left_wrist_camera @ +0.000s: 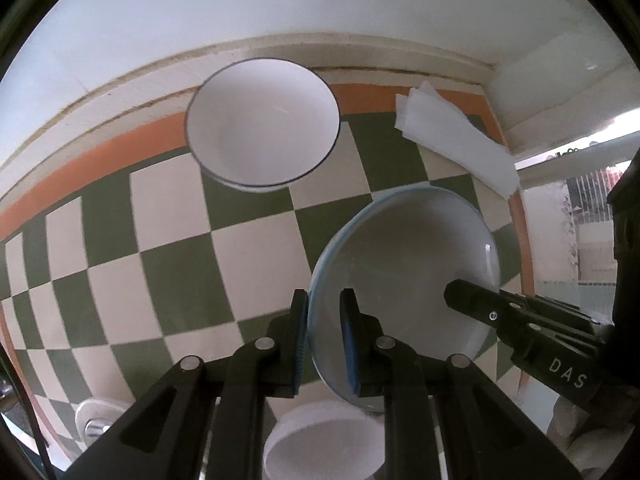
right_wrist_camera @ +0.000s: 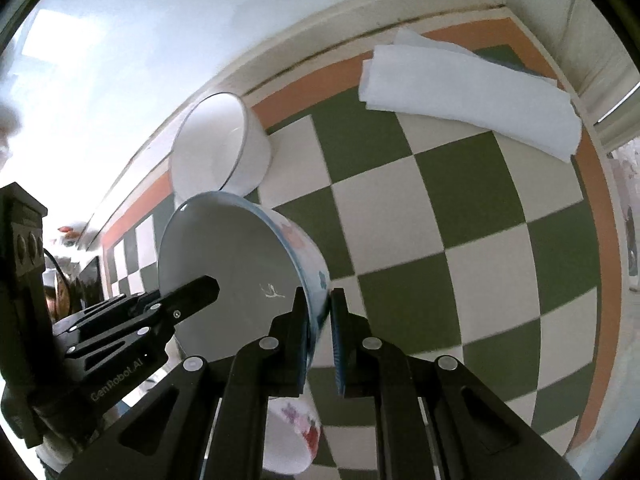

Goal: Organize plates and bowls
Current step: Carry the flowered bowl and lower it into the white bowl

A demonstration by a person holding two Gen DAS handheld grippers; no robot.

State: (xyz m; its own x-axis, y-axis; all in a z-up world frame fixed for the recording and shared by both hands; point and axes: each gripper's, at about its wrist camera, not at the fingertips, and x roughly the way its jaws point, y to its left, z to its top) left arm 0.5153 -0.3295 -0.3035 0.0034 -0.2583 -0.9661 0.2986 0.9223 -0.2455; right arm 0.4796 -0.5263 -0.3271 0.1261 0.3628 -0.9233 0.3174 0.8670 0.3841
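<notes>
1. My left gripper [left_wrist_camera: 324, 344] is clamped on the rim of the blue-rimmed bowl [left_wrist_camera: 404, 280]. One blue pad sits outside the wall, the other inside, in the lower middle of the left wrist view.
2. My right gripper [right_wrist_camera: 320, 340] is clamped on the opposite rim of the same bowl [right_wrist_camera: 236, 264]. In the right wrist view that rim runs between my two pads at the lower centre, and the flower print on the outer wall shows just above them.
3. The bowl hangs between both grippers, tilted, with its grey inside turned toward each camera. It is held off the checked tablecloth [left_wrist_camera: 168, 240], not resting on it.
4. Each view shows the other gripper reaching in from the side: the right one from the right edge of the left view, the left one from the left edge of the right view.
5. A white bowl with a dark rim line [left_wrist_camera: 262, 124] stands on the cloth in the upper middle of the left view, near the orange border and well apart from the held bowl. In the right view it [right_wrist_camera: 224, 148] sits just above the held bowl, upper left of centre.
6. A small flowered bowl [right_wrist_camera: 292, 436] lies below my fingers at the bottom of both frames.
7. Folded white cloth [left_wrist_camera: 452, 136] lies at the upper right, on the cloth's border.
</notes>
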